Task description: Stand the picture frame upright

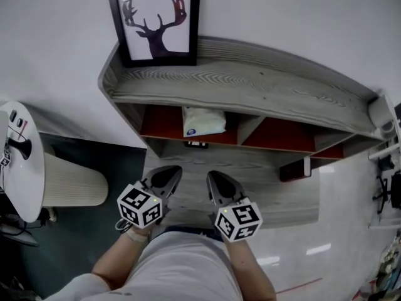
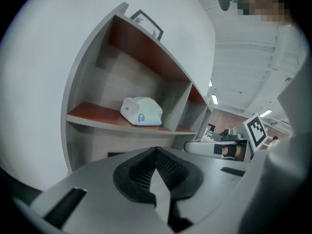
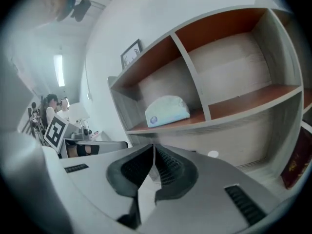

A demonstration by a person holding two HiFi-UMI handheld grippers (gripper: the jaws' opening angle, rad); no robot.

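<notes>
The black picture frame with a deer-antler print stands upright on top of the grey wooden shelf unit, leaning against the white wall at the unit's left end. It shows small in the left gripper view as the frame and in the right gripper view as the frame. Both grippers are held low in front of the shelf, far below the frame. My left gripper is shut with nothing in it. My right gripper is shut and empty too.
A white soft pack lies in the left red-lined compartment. A dark red booklet leans at the unit's lower right. A round white side table with small items stands at the left, a ribbed white cylinder beside it.
</notes>
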